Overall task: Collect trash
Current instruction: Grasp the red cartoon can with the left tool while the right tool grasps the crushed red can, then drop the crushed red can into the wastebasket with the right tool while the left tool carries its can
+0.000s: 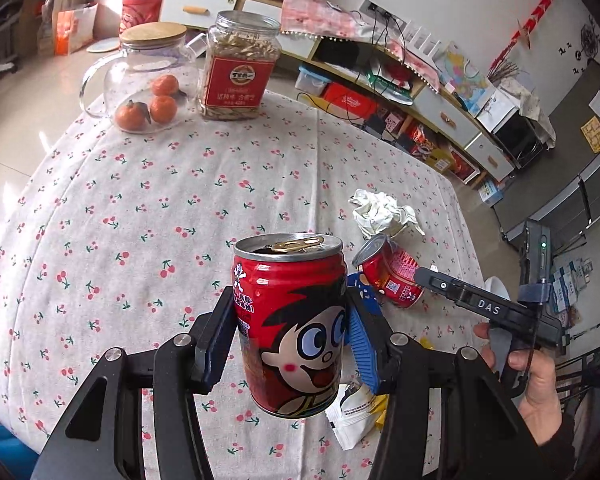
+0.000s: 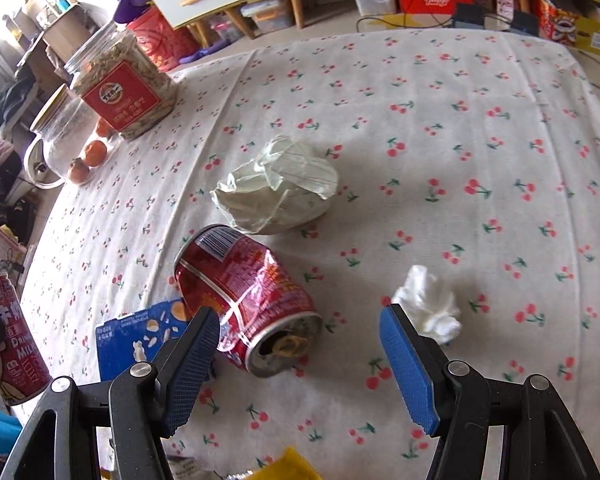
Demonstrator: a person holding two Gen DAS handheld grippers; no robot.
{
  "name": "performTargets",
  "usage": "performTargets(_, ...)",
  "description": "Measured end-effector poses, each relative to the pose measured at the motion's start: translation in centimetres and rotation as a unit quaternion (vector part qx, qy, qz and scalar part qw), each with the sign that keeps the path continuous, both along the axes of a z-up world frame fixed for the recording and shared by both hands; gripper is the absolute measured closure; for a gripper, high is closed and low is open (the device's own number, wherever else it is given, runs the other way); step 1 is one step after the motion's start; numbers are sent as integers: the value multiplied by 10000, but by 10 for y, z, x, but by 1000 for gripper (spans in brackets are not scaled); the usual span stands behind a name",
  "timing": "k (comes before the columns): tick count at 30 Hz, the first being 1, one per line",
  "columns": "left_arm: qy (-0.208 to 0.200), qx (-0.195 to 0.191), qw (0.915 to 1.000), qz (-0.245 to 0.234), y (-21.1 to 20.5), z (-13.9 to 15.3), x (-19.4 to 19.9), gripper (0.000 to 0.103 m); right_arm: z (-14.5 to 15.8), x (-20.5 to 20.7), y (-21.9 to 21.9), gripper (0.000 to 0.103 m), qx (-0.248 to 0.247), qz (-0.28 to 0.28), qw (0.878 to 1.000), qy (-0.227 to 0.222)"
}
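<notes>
My left gripper [image 1: 290, 294] is shut on an upright red can [image 1: 296, 332] with a cartoon face, held clear above the cherry-print tablecloth [image 1: 140, 220]. That can also shows at the left edge of the right wrist view [image 2: 8, 340]. A second, dented red can [image 2: 244, 292] lies on its side. My right gripper [image 2: 300, 318] hovers open over its open end, pads not touching it. A crumpled paper ball [image 2: 280, 188] lies just beyond this can, and a white tissue wad [image 2: 428, 304] sits by the right finger. A blue wrapper [image 2: 140, 340] lies under the left finger.
At the table's far end stand a seed jar [image 1: 240, 68], a glass teapot [image 1: 148, 60] and mandarins [image 1: 148, 110]. A white wrapper [image 1: 352, 412] and a yellow one [image 2: 296, 464] lie near the front edge. A hand [image 1: 540, 380] holds the right gripper. Low cabinets [image 1: 452, 116] line the wall.
</notes>
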State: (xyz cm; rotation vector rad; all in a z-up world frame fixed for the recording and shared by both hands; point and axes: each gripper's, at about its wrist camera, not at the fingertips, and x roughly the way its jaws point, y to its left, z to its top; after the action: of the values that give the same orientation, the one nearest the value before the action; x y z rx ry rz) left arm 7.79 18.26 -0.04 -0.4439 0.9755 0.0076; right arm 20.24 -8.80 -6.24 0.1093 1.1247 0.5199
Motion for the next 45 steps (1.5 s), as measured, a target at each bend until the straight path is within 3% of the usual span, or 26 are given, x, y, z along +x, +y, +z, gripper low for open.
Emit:
performTargets(10, 69, -21, 10000, -7, 0, -4, 2, 48, -25, 0, 39, 32, -342, 644, 9973, -58)
performTargets(13, 81, -28, 10000, -10, 0, -4, 3, 48, -26, -4, 42, 52, -372, 805, 9960, -116)
performTargets(17, 62, -38, 10000, -34, -4, -3, 4, 48, -20, -11, 39, 54, -446, 859, 9952, -112)
performTargets(26, -102, -24, 9995, -296, -35, 9, 12, 48, 16, -20, -18, 55, -247, 340, 9989, -206)
performTargets(37, -195, 39, 9955, -923, -115, 11, 27, 48, 42, -33, -117, 56, -335, -485, 9979, -257)
performTargets(45, -158, 123, 9902, -1380, -172, 8, 35, 48, 53, -33, -199, 56, -287, -1308, 9908, -211)
